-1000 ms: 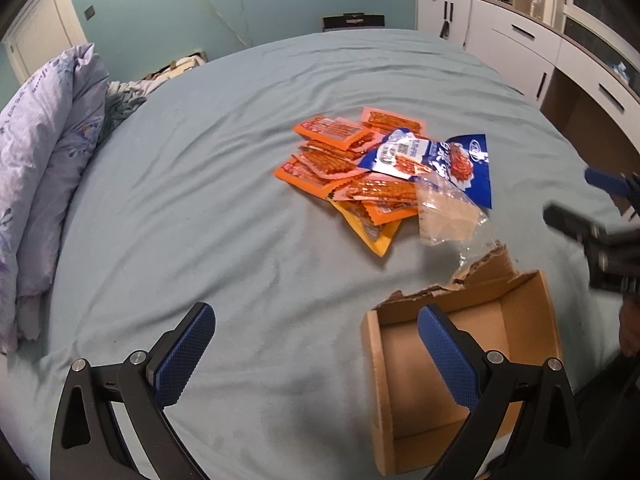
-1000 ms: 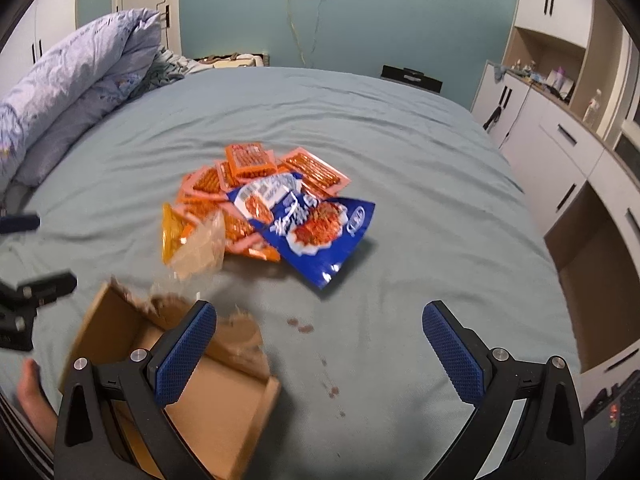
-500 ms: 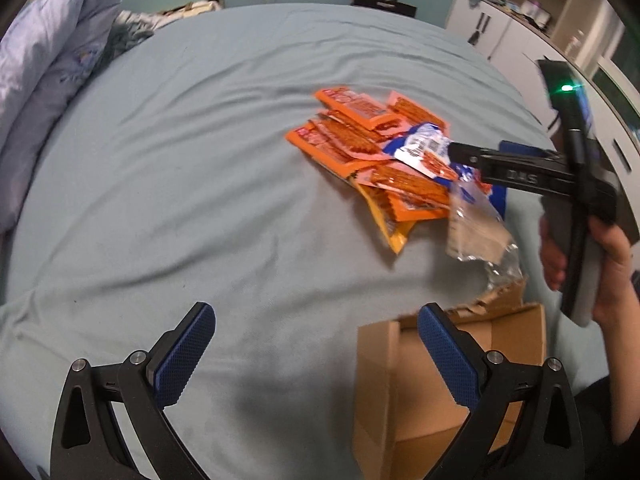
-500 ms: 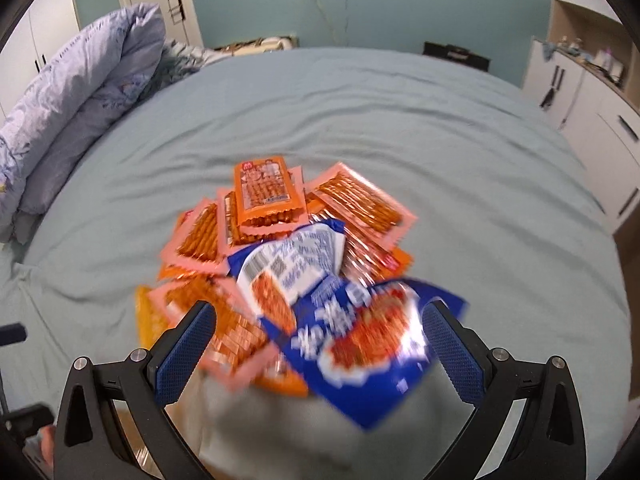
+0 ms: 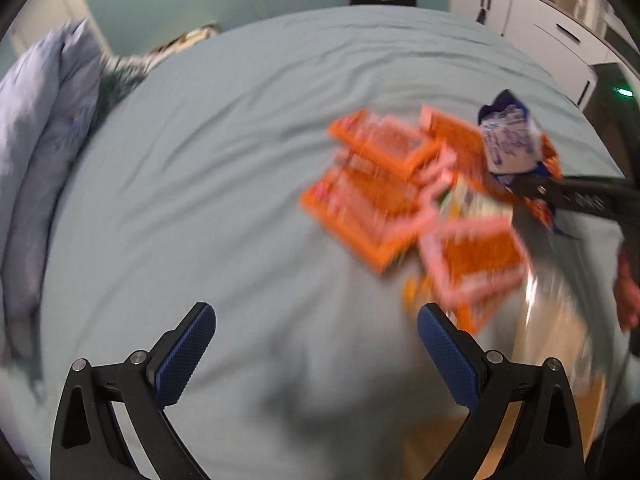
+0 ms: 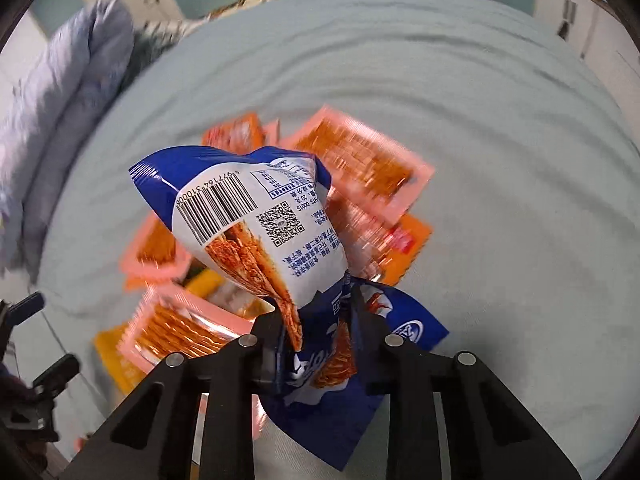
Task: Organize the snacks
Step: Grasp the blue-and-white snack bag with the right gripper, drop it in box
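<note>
A blue and white snack bag (image 6: 256,216) is crumpled between the jaws of my right gripper (image 6: 316,320), which are closing on it and pinching its middle. Its top end rises off the pile. In the left wrist view the same blue bag (image 5: 508,144) stands up at the right, with the right gripper (image 5: 520,186) reaching in from that side. Several orange snack packets (image 5: 372,184) lie in a heap on the bed sheet (image 5: 240,160), under and around the bag. My left gripper (image 5: 316,356) hangs open above bare sheet, near the pile's front edge.
A brown cardboard box (image 5: 428,452) sits at the bottom right, beside a clear plastic bag (image 5: 552,320). A folded duvet (image 5: 36,160) lies along the left. White cabinets (image 5: 540,40) stand beyond the bed at the right. A person's hand (image 5: 626,296) holds the right gripper.
The right gripper came down over the pile and closed its wide jaws onto the blue bag, bunching it up. The left gripper moved toward the packets, away from the box.
</note>
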